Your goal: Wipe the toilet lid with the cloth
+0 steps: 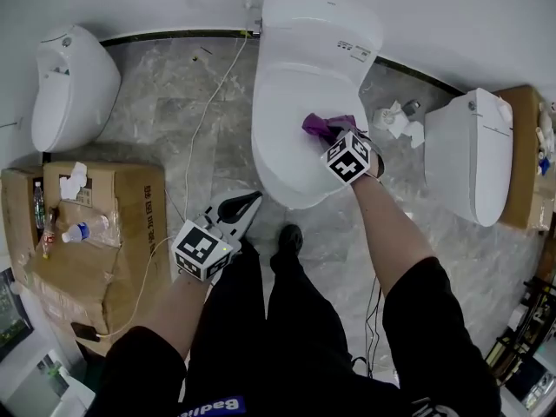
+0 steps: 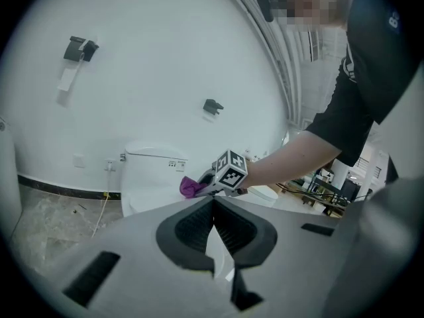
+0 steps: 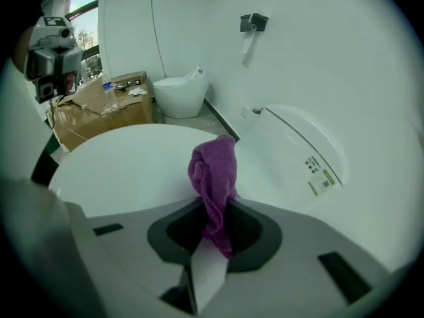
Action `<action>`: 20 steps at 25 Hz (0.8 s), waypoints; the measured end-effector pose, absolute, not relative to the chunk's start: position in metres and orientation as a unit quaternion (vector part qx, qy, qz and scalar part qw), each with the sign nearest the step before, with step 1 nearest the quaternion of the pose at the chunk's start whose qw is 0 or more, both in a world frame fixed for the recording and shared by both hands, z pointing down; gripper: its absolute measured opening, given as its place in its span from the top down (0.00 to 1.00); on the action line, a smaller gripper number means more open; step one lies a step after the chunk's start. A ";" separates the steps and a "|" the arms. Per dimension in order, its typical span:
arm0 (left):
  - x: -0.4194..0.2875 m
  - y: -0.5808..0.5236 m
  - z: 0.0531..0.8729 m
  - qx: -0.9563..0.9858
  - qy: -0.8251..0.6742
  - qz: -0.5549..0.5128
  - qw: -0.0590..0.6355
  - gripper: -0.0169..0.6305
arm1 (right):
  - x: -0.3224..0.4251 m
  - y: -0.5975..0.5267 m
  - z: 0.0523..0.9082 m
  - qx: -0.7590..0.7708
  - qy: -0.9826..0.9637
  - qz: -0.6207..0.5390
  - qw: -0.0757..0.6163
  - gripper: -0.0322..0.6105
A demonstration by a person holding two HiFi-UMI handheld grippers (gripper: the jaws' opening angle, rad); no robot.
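Note:
The white toilet stands in the middle with its lid (image 1: 291, 137) down. My right gripper (image 1: 335, 130) reaches over the lid's right side, shut on a bunched purple cloth (image 1: 321, 126). In the right gripper view the cloth (image 3: 214, 177) sticks up from between the jaws, just above the lid (image 3: 126, 167). My left gripper (image 1: 250, 201) hangs low in front of the bowl by the person's leg, shut with nothing in it. In the left gripper view its jaws (image 2: 213, 201) meet, and the cloth (image 2: 190, 187) shows beyond them.
A second toilet (image 1: 68, 85) stands at the far left and a third (image 1: 473, 155) at the right. A cardboard box (image 1: 122, 233) with a water bottle (image 1: 82, 231) sits at the left. A thin cable (image 1: 204, 120) runs across the marble floor.

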State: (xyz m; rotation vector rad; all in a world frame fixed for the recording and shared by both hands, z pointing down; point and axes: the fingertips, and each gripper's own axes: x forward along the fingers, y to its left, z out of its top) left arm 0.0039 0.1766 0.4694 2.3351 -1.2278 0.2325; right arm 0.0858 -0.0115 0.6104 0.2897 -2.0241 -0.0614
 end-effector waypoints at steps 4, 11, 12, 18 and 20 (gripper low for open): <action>0.041 0.174 0.464 0.853 -0.452 0.079 0.249 0.95 | 0.152 -0.019 0.612 0.149 -0.837 -0.006 0.527 0.85; 0.075 0.186 0.456 0.865 -0.432 0.069 0.246 0.95 | 0.192 -0.016 0.608 0.180 -0.825 0.007 0.536 0.85; 0.074 0.191 0.456 0.865 -0.431 0.067 0.247 0.95 | 0.187 -0.012 0.606 0.180 -0.825 0.006 0.535 0.85; 0.047 0.229 0.454 0.867 -0.425 0.059 0.253 0.95 | 0.123 0.018 0.596 0.168 -0.830 -0.008 0.531 0.85; 0.028 0.246 0.456 0.865 -0.427 0.059 0.257 0.95 | 0.091 0.032 0.593 0.164 -0.834 -0.011 0.527 0.85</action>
